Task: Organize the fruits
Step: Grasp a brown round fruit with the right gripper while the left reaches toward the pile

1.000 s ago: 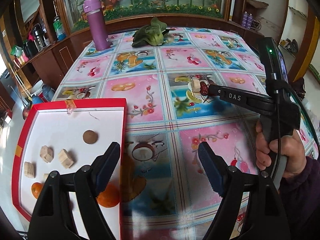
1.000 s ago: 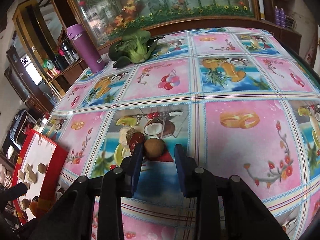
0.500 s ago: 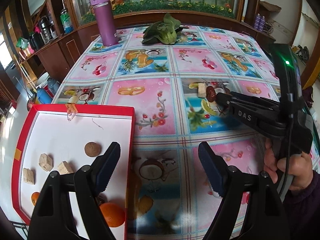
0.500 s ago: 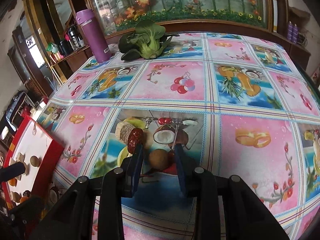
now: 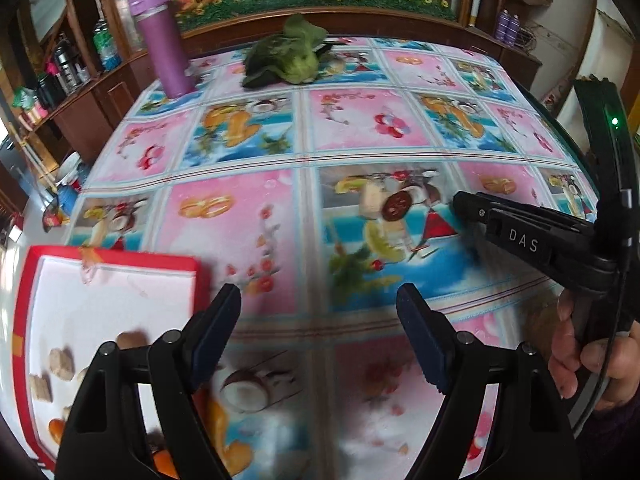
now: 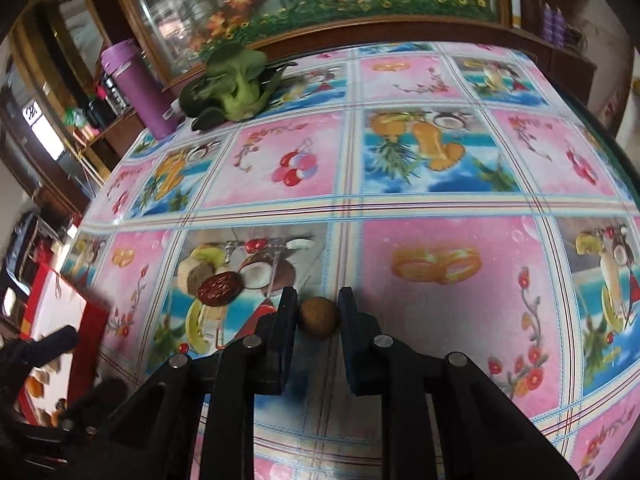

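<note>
My right gripper (image 6: 318, 300) is shut on a small round brown fruit (image 6: 319, 316), held just above the fruit-print tablecloth. A dark red date (image 6: 219, 289) lies on the cloth to its left, next to a pale beige piece (image 6: 188, 272). In the left wrist view the date (image 5: 397, 205) and the beige piece (image 5: 370, 196) sit mid-table, and the right gripper (image 5: 460, 204) reaches in from the right. My left gripper (image 5: 319, 306) hangs open and empty over the cloth beside a red-rimmed white tray (image 5: 112, 300) holding a brown fruit (image 5: 130, 340), tan cubes (image 5: 61, 362) and oranges (image 5: 56, 430).
A purple flask (image 5: 164, 40) and a green leafy vegetable (image 5: 288, 60) stand at the table's far side, against a wooden cabinet ledge. A hand (image 5: 592, 356) holds the right gripper's handle at the right edge. The tray (image 6: 56, 312) lies at the table's left edge.
My right gripper has shut on the round brown fruit and drawn it away to the right of the date. The left gripper has moved forward, staying open.
</note>
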`<action>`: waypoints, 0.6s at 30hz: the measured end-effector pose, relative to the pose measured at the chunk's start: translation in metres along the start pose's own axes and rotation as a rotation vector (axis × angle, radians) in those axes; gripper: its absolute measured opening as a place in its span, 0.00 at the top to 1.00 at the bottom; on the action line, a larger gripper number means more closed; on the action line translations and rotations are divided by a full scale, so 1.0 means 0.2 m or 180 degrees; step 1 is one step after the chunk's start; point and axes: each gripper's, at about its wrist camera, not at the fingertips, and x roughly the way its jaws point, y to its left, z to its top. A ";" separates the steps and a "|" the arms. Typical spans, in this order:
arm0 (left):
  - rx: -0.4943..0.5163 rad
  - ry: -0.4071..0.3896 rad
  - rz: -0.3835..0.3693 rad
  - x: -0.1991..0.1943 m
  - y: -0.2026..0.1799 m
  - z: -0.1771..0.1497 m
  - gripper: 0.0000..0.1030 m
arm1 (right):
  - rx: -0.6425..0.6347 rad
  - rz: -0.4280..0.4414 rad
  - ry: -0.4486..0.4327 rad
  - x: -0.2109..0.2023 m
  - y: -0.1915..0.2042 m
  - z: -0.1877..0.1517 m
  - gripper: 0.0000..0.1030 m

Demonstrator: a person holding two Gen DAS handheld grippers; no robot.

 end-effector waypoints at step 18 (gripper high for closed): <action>-0.0246 0.0060 -0.0422 0.31 0.09 0.29 0.39 | 0.0172 0.0081 0.0036 -0.01 -0.05 0.02 0.81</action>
